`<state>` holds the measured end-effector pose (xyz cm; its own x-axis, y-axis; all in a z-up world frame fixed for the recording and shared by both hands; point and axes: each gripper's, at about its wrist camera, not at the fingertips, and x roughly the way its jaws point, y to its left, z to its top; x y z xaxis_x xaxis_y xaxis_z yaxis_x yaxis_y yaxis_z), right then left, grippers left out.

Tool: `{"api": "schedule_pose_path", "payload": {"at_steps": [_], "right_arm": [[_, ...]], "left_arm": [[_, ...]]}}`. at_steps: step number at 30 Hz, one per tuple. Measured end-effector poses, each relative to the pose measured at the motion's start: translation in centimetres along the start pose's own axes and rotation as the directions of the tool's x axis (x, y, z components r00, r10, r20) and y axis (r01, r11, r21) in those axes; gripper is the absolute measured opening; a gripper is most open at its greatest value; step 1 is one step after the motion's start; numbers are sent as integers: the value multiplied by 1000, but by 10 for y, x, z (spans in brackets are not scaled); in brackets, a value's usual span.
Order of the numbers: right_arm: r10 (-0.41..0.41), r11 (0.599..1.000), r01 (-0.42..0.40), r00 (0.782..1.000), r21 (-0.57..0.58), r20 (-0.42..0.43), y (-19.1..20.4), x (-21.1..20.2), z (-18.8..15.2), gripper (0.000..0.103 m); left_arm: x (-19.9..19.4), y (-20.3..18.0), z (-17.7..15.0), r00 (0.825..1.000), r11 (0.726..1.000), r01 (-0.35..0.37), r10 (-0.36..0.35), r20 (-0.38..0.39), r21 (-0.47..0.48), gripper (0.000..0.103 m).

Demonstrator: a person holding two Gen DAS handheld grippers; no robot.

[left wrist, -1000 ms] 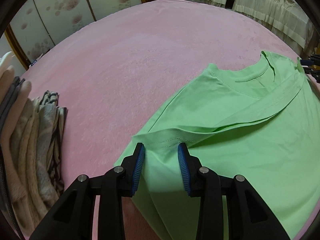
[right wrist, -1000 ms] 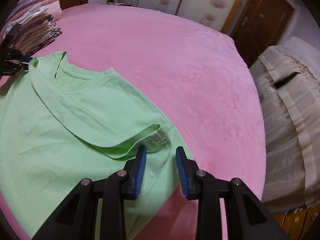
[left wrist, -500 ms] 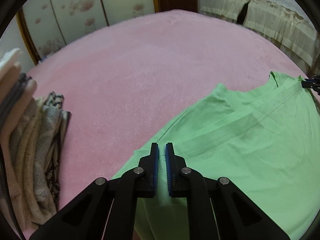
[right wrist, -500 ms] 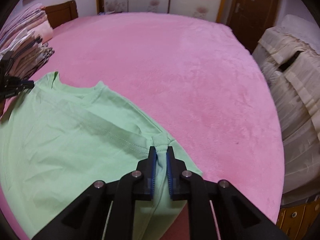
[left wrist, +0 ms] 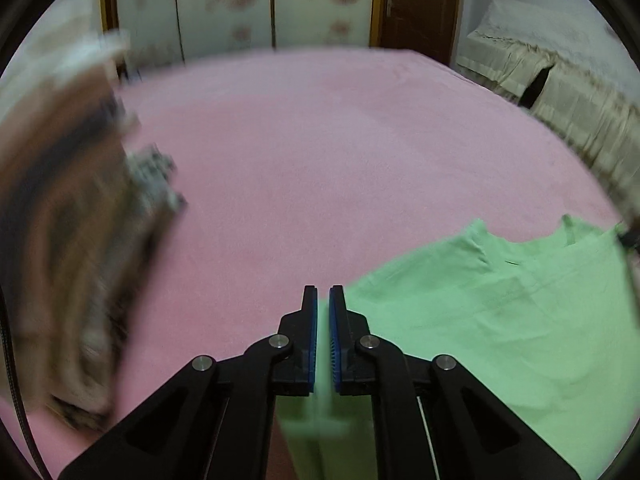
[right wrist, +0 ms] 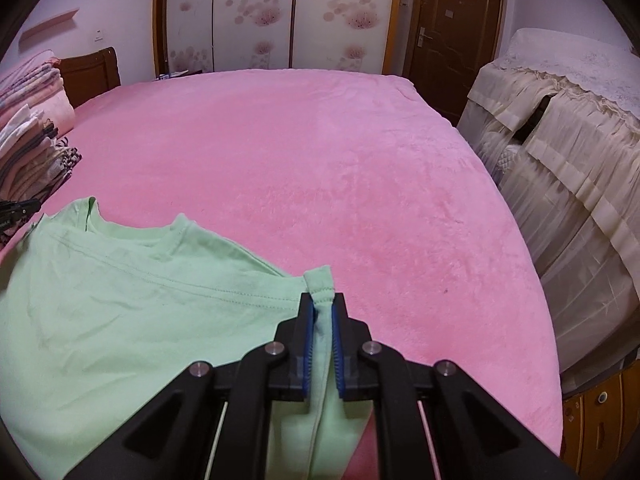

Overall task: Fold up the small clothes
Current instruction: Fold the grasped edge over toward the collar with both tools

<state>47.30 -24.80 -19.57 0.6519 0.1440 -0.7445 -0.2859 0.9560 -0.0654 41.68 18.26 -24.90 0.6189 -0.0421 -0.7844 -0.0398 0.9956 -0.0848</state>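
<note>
Shirt stretched between both hands now: far left, the left gripper (left wrist: 323, 300) is clamped on one side edge of the green T-shirt (left wrist: 500, 320), cloth spreading away to its right over the pink bedspread (left wrist: 320, 152). Across the garment, the right gripper (right wrist: 321, 304) pinches the opposite sleeve hem. Collar points away from both, so the long axis runs forward; either side looks equally placed for the fold.

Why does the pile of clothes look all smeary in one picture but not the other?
Left wrist view: motion blur smears the stack of folded clothes and softens the light green cotton T-shirt. Right wrist view: sharp, the same stack shows crisp layers. Both fisheye views curve the pink fleece bedspread.
</note>
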Motion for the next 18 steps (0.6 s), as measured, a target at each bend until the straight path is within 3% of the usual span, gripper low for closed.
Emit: {"api": "schedule_pose_path", "payload": {"at_steps": [2,8,18], "right_arm": [[14,1000,-13,1000,24,-15,-5,2,-1,8],[22,999,-21,999,28,-23,-4,3,-5,8],[25,999,-24,999,29,-36,-3,7,-7,8]], "left_arm": [[2,10,-2,996,996,76,-78,-46,-46,11],[2,13,-13,990,994,105,-104,-91,2,27],[22,1,-1,991,996,83,-79,-110,33,28]]}}
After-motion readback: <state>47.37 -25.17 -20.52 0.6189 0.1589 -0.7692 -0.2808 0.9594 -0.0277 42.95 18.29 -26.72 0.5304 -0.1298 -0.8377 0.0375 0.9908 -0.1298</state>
